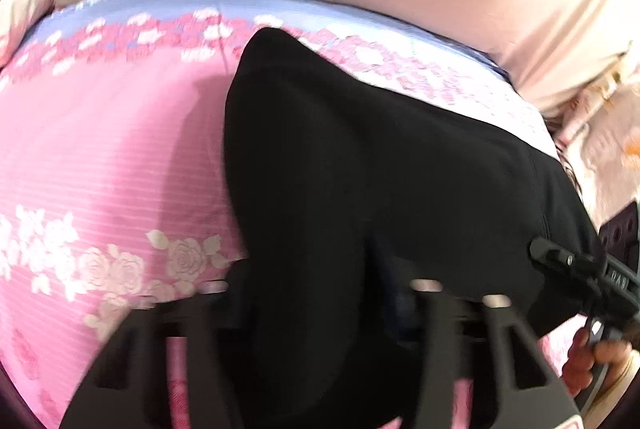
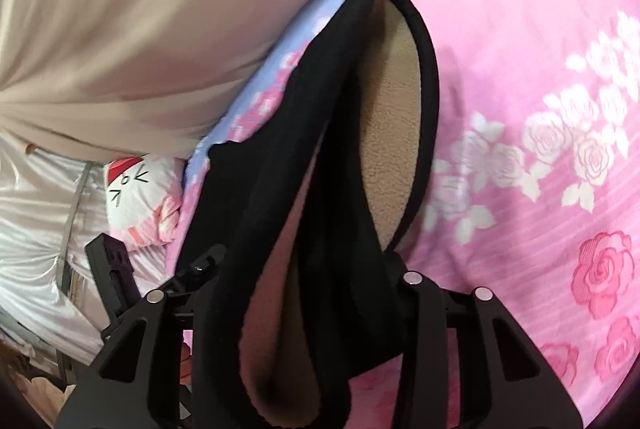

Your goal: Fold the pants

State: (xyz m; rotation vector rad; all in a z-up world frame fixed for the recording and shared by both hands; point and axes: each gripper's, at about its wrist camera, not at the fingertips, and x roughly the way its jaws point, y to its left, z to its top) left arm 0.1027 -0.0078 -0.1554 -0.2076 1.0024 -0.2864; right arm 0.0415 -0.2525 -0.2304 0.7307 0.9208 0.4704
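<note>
Both grippers pinch the black pants point(image 1: 360, 157). Left gripper point(image 1: 320, 293) clamps cloth at 6 o'clock; pants hang over the pink floral bedsheet point(image 1: 100, 157) toward 12. Right gripper point(image 2: 316, 293) clamps the waistband, tan fleece lining point(image 2: 390, 133) showing at 1 o'clock.

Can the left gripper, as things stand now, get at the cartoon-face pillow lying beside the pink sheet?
Probably not. The left gripper seems shut on the black pants, which hang before it, so it is occupied. The cartoon-face pillow lies past the edge of the pink sheet.
</note>
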